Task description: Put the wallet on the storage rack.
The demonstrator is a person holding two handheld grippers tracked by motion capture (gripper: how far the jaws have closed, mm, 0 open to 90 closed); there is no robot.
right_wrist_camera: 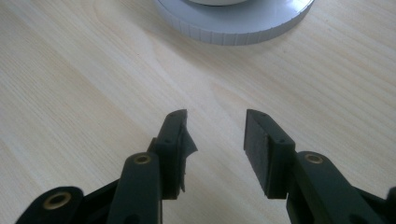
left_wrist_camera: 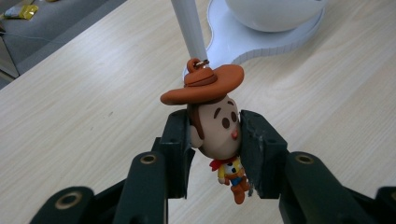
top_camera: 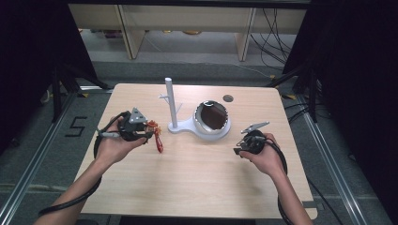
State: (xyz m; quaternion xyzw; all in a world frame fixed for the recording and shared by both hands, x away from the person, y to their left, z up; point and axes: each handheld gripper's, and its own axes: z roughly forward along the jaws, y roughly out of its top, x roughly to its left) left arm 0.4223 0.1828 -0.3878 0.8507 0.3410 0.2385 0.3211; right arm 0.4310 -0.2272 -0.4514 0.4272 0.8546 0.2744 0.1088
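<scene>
A light wood-grain bench [top_camera: 197, 173] carries a white plastic stand [top_camera: 183, 127] with an upright post and a round, dark-faced mirror; a small dark round disc [top_camera: 228, 98] lies near the far edge.

A small figure [left_wrist_camera: 219, 135] is seen with an orange-brown hat, brown hair, a red neckerchief and a yellow shirt. The stand [top_camera: 180, 126] and its post are white, the bowl's inside dark brown. The table [top_camera: 197, 178] is pale wood-grained; the jaws are black.
</scene>
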